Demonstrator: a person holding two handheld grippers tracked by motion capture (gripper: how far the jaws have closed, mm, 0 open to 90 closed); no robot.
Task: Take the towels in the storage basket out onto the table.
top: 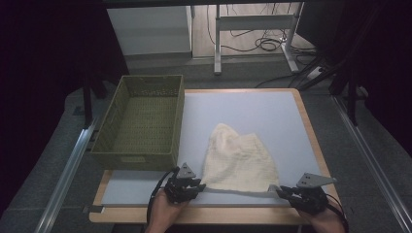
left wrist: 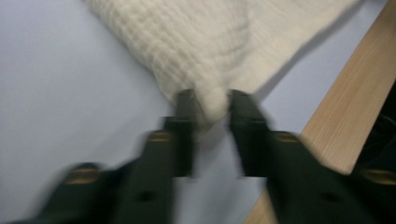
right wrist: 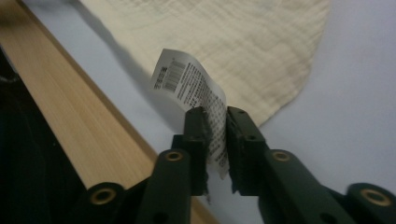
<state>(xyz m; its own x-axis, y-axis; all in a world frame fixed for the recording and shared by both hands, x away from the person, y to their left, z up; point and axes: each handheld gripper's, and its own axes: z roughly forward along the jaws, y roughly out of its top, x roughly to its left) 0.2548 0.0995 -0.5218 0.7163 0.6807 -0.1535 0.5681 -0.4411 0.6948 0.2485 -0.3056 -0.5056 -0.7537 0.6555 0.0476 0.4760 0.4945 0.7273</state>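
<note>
Pale-blue tabletop (top: pixel 243 111): wood-edged.
Basket (top: pixel 141 121): olive, far left.
Cloth (top: pixel 238 158): cream, near edge, centre.
Left gripper (left wrist: pixel 208 109): narrowly parted, pinching cloth's corner.
Right gripper (right wrist: pixel 215 126): nearly closed, clamping the printed label (right wrist: pixel 196 88) at cloth's other corner.

Grey floor (top: pixel 43 160) surrounds the table; far off, a white cabinet (top: pixel 148 29) left, a metal frame (top: pixel 252 34) right (cables (top: pixel 265 44) beneath).

High view overhead, claw views close, perhaps angled
</note>
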